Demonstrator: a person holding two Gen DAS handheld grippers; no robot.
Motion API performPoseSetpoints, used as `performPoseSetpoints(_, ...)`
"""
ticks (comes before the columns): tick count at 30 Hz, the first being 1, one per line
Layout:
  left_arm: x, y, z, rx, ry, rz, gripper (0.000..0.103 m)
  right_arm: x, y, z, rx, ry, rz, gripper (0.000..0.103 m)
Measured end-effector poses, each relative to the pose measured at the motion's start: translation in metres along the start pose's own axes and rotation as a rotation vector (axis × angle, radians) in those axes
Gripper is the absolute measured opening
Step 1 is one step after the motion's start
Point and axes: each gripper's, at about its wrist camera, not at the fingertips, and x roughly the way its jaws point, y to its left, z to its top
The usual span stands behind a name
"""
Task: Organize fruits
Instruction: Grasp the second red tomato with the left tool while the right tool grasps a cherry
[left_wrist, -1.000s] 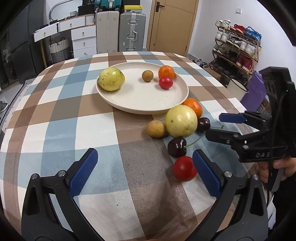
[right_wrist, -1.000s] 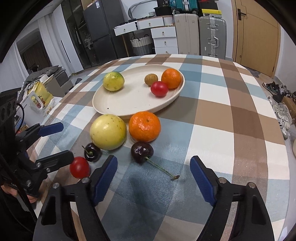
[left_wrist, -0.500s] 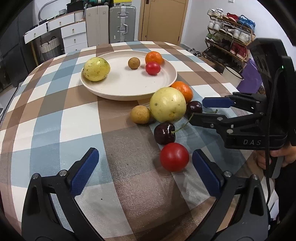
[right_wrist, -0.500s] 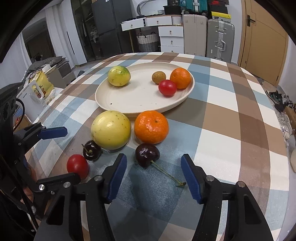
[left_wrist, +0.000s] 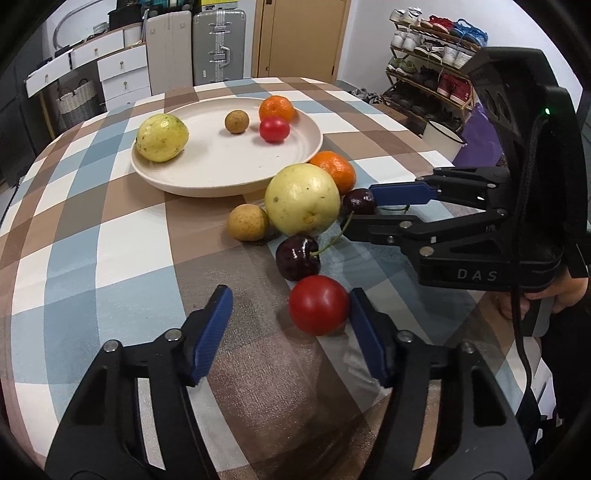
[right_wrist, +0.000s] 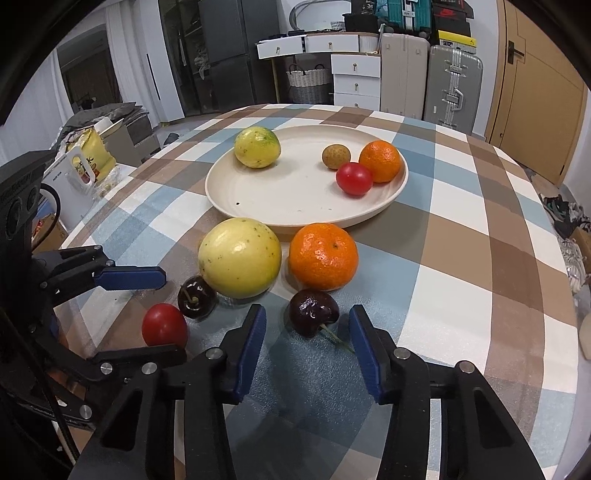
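My left gripper (left_wrist: 291, 326) is closing around a red tomato (left_wrist: 319, 304) on the checked tablecloth. The tomato lies against the right pad, with a wide gap to the left pad. My right gripper (right_wrist: 308, 345) is closing too, with a dark cherry (right_wrist: 313, 312) between its fingertips and neither pad touching it. A second cherry (left_wrist: 297, 258), a big yellow fruit (left_wrist: 302, 199), a mandarin (right_wrist: 323, 256) and a longan (left_wrist: 247, 222) lie beside them. The cream plate (left_wrist: 221, 184) behind holds a yellow-green fruit (left_wrist: 161, 137), a longan, a mandarin and a tomato.
The right gripper's body (left_wrist: 491, 229) and the hand holding it fill the right of the left wrist view. The table edge runs close behind both grippers. Suitcases, drawers and a shoe rack (left_wrist: 436, 48) stand beyond the table.
Both grippers' jaws have narrowed. The left one has moved forward and down, so the tomato now sits between its fingers. The right one's fingers have drawn in beside the cherry.
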Motion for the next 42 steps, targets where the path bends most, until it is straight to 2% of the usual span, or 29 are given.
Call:
performPoseSetpoints(1, 0.000, -0.001, -0.001, 0.004, -0.001, -0.008, 0.051, 0.000, 0.000, 0.000, 0.000, -0.001, -0.002, 0.047)
performPoseSetpoints(5, -0.001, -0.004, -0.001, 0.018, -0.001, -0.026, 0.043, 0.000, 0.000, 0.000, 0.001, -0.002, 0.002, 0.042)
performPoseSetpoints(8, -0.002, -0.006, -0.002, 0.022, -0.002, -0.038, 0.030, 0.001, 0.000, -0.001, 0.004, -0.004, 0.003, 0.040)
performPoseSetpoints(14, -0.004, -0.002, -0.002, -0.004, -0.009, -0.055, 0.029, -0.001, -0.002, -0.001, 0.005, -0.011, -0.007, 0.028)
performPoseSetpoints(23, -0.008, 0.002, -0.001, -0.025, -0.025, -0.059, 0.029, -0.008, -0.001, -0.005, 0.000, -0.019, -0.004, 0.028)
performPoseSetpoints(42, -0.038, 0.019, 0.015, -0.076, -0.118, -0.025, 0.029, -0.053, 0.019, 0.000, -0.042, -0.113, 0.007, 0.028)
